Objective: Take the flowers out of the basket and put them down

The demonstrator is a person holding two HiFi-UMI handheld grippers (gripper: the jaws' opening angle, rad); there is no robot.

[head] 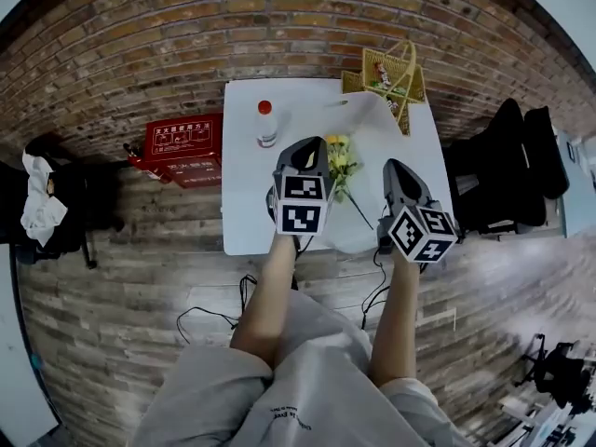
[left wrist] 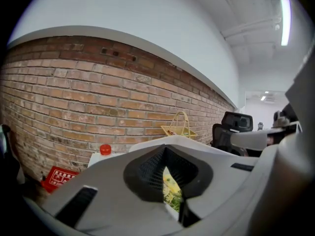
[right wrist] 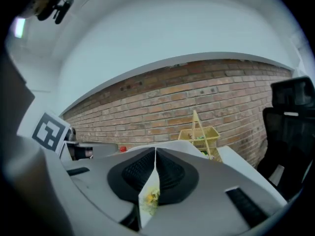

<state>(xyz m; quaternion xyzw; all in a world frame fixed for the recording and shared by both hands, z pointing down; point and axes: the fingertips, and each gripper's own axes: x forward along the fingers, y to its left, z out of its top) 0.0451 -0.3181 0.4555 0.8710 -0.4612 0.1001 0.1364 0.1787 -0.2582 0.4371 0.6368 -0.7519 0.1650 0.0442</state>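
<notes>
Head view: bunch of yellow flowers w/ green stems [head: 340,161] lies on white square counter [head: 244,203], mid-frame, btwn both grippers. Left gripper [head: 305,147] jaws together, empty; right gripper [head: 393,168] a slit apart, empty. Yellow wire basket [head: 396,77] upper right.

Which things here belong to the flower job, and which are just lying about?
Job:
- flowers, lying on the white table
- yellow basket, at the table's far corner

Lying about:
- red-capped bottle on the table
- red box on the floor
- black chair
</notes>
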